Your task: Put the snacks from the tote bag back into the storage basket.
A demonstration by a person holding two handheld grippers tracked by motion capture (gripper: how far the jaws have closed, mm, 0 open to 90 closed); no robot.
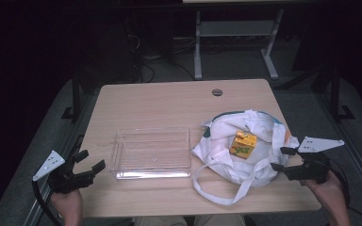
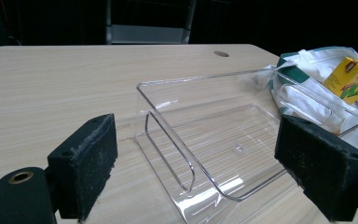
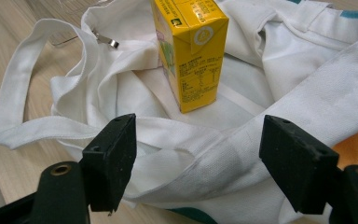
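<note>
— Tongs first: how do they stand?

— Left tongs [image 1: 90, 161] are spread wide with nothing between the pads. They sit at the near left corner of the tabletop [image 1: 169, 101], held by a hand [image 1: 67, 203] that comes in from the bottom edge, and they point toward the tray [image 1: 151, 153]. In the left gripper view the tray's near end lies just past the pads [image 2: 86, 163], untouched.

— And the right?

— Right tongs [image 1: 283, 158] are apart too, gripping nothing. They hover at the right edge of the bag [image 1: 259, 167], pointing inward over the cloth. In the right gripper view the pads [image 3: 113, 156] stand on either side of a fold of white fabric, above it; whether they brush it I cannot tell.

— Where is the carton?

— Carton [image 1: 243, 144] stands upright on the bag's cloth, near the middle of the crumpled heap, a little beyond the right tongs and apart from them. It is yellow with printed panels.

— How does the bag lie?

— Flat and rumpled on the right half of the tabletop, white with teal trim. One strap [image 1: 217, 190] loops out toward the near edge. Its left side lies just beside the tray's right wall.

— The tray itself?

— Clear plastic, rectangular, with nothing in it, left of centre.
</note>
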